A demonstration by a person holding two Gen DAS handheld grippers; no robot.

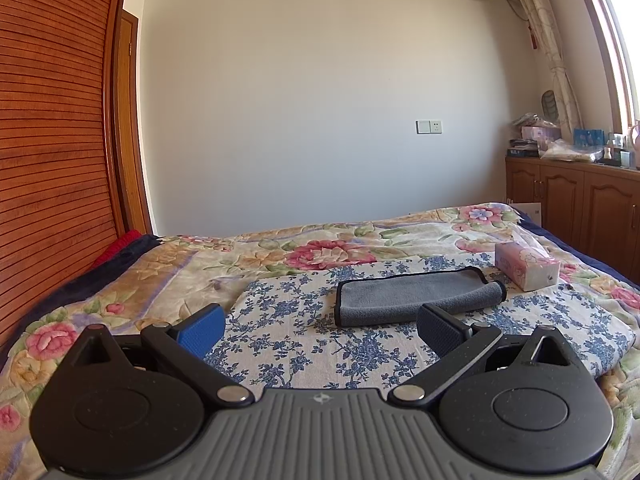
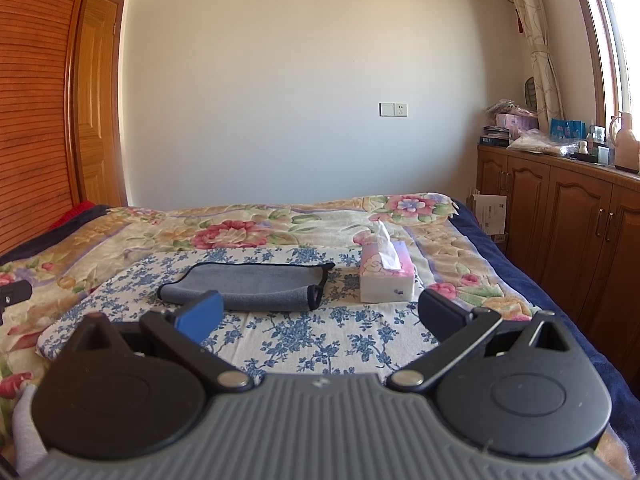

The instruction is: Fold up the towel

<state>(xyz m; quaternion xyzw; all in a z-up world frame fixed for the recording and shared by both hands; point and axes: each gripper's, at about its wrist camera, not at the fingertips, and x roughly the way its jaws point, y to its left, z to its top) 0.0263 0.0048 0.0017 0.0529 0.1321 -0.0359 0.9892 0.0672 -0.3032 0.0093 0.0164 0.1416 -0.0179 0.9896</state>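
Observation:
A grey towel [image 1: 412, 294] with black trim lies folded into a long strip on a blue-flowered white cloth [image 1: 304, 344] on the bed. It also shows in the right wrist view [image 2: 256, 286]. My left gripper [image 1: 320, 330] is open and empty, held a little short of the towel's near edge. My right gripper [image 2: 320, 316] is open and empty, near the towel's right end, short of it. A bit of the left gripper [image 2: 14, 294] shows at the left edge of the right wrist view.
A pink tissue box [image 1: 526, 266] stands on the bed right of the towel, also in the right wrist view [image 2: 386, 278]. A floral quilt [image 1: 304, 248] covers the bed. A wooden cabinet [image 2: 560, 216] with clutter runs along the right; a slatted wardrobe [image 1: 52, 140] stands left.

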